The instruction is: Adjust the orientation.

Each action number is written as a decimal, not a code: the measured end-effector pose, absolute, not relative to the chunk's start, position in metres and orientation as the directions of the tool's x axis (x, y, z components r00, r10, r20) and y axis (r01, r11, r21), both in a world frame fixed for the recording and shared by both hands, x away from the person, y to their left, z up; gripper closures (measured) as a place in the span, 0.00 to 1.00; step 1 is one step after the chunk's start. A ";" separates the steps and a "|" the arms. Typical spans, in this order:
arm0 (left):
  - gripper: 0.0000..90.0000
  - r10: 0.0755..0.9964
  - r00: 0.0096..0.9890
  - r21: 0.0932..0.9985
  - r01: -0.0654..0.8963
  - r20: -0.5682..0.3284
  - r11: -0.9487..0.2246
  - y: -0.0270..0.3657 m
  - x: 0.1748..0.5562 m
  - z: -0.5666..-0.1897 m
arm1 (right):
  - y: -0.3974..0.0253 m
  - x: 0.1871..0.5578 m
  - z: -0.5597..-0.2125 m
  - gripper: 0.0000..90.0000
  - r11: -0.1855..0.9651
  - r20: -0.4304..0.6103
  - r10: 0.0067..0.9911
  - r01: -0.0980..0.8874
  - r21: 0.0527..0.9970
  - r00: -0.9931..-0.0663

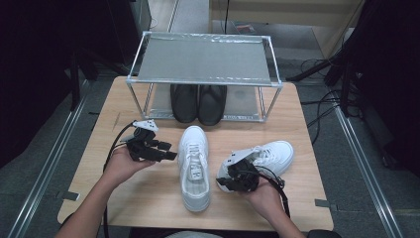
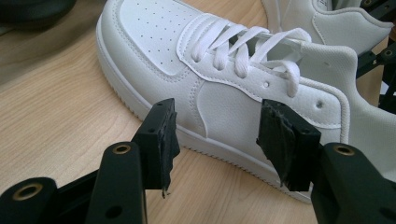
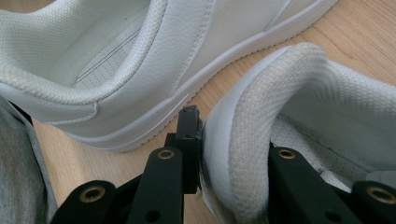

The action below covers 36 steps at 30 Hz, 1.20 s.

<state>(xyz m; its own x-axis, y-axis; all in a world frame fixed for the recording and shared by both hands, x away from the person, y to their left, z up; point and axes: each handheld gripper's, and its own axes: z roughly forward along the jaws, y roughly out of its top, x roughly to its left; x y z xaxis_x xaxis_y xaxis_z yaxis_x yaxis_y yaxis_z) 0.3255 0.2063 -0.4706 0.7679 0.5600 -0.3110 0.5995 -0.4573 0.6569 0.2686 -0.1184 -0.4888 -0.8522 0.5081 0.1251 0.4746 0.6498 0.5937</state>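
Right gripper view has the jaws clamped on the padded heel collar of the angled sneaker (image 3: 299,116), one inside and one outside, a firm place to lift it. Left gripper view has its jaws wide apart, holding nothing, aimed at the side of the straight sneaker (image 2: 224,88). High view adds what these miss: both sneakers lie on the wooden surface (image 1: 148,198) before a metal rack (image 1: 203,59) housing black shoes (image 1: 198,103), probably their destination.
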 end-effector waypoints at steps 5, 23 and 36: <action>0.52 0.561 0.768 0.653 0.600 -0.309 -0.462 0.205 0.326 -0.471 | -0.118 0.266 -0.489 0.85 0.659 0.112 0.504 0.464 0.592 -0.857; 0.52 0.558 0.767 0.656 0.601 -0.315 -0.456 0.206 0.326 -0.470 | -0.156 0.267 -0.458 0.72 0.509 0.192 0.504 0.469 0.721 -0.842; 0.50 0.555 0.769 0.659 0.599 -0.316 -0.455 0.204 0.329 -0.470 | -0.194 0.273 -0.448 0.79 0.442 0.204 0.564 0.500 0.745 -0.801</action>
